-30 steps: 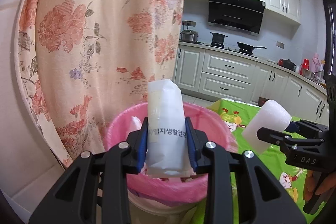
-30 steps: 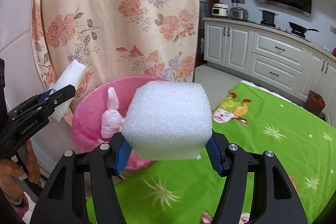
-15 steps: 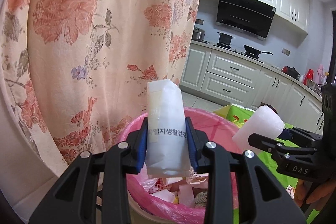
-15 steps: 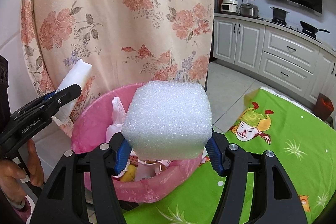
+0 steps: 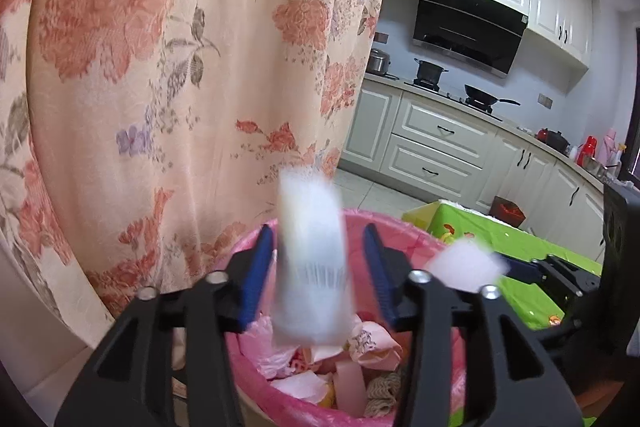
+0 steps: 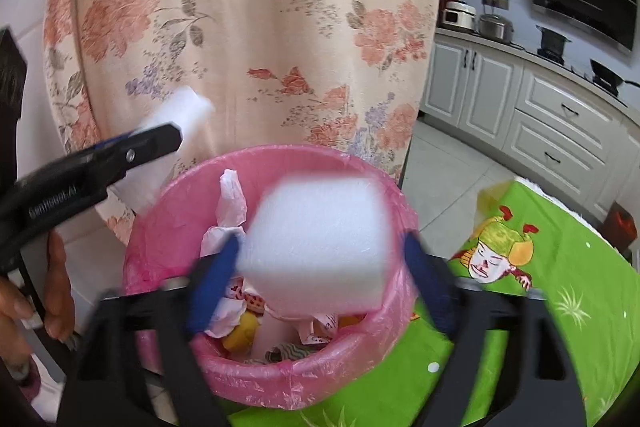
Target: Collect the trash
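Left wrist view: our left tool point(image 5: 316, 263) has just spread, its white packet point(image 5: 310, 267) loose above the pink bin point(image 5: 404, 239). Our right tool point(image 6: 320, 283) has likewise just opened around the foam block point(image 6: 316, 243), light, squashy, best gripped across flat sides.

Blurred white packet point(image 5: 311, 267) and foam cube point(image 6: 320, 243) above the pink-lined bin point(image 6: 160, 227).

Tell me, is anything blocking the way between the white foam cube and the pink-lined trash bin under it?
Nothing visible does. The white foam cube sits between the right gripper's just-opened jaws, directly above the pink-lined trash bin's open mouth.
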The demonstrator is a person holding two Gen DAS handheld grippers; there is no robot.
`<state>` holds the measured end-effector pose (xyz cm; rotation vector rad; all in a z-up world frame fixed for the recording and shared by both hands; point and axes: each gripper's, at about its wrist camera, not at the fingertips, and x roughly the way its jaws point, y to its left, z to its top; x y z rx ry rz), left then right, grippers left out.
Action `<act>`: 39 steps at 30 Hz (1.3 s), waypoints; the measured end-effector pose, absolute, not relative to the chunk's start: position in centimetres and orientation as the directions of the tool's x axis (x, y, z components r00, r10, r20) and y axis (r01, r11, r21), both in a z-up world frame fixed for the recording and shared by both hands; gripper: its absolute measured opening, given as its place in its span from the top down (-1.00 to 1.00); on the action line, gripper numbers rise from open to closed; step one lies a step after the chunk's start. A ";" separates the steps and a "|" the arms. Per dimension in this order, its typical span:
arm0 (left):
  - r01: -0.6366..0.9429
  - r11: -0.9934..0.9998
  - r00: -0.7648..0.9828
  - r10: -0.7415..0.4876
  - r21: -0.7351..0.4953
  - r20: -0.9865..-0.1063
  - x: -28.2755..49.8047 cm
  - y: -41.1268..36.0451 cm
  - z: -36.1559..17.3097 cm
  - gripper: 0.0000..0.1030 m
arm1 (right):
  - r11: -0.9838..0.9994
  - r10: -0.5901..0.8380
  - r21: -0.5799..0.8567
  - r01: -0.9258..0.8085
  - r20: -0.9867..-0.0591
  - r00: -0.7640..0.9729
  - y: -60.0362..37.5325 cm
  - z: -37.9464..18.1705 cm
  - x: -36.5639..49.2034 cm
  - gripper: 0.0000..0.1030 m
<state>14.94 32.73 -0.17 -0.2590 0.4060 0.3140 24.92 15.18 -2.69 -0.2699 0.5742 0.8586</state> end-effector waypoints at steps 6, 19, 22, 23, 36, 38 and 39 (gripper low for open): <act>-0.395 0.911 0.862 0.322 -0.121 -0.392 13.2 32.3 0.8 -0.55 | 0.642 0.649 0.017 -0.766 -0.543 0.532 13.4 -2.1 24.2 -0.60; -0.485 0.875 0.847 0.468 -0.002 -0.253 5.3 26.8 4.2 -0.91 | 0.667 0.681 0.042 -0.744 -0.441 0.586 6.6 3.1 18.5 -0.64; -0.477 0.878 0.855 0.452 -0.041 -0.255 3.6 25.7 4.1 -0.91 | 0.682 0.673 0.053 -0.729 -0.436 0.598 4.8 3.1 17.2 -0.64; -0.474 0.879 0.857 0.445 -0.057 -0.260 3.0 25.2 3.9 -0.91 | 0.687 0.669 0.053 -0.724 -0.435 0.603 4.4 3.0 16.9 -0.64; -0.405 0.914 0.881 0.391 0.006 -0.267 -0.5 18.6 0.2 -0.91 | 0.731 0.632 0.046 -0.680 -0.422 0.651 -0.2 1.2 13.0 -0.64; -0.398 0.918 0.885 0.383 0.000 -0.265 -0.7 18.3 0.2 -0.91 | 0.737 0.628 0.051 -0.674 -0.419 0.656 -0.7 1.1 12.9 -0.64; -0.391 0.921 0.888 0.377 0.000 -0.264 -0.8 18.2 0.2 -0.91 | 0.736 0.632 0.057 -0.675 -0.416 0.654 -0.9 1.1 12.9 -0.64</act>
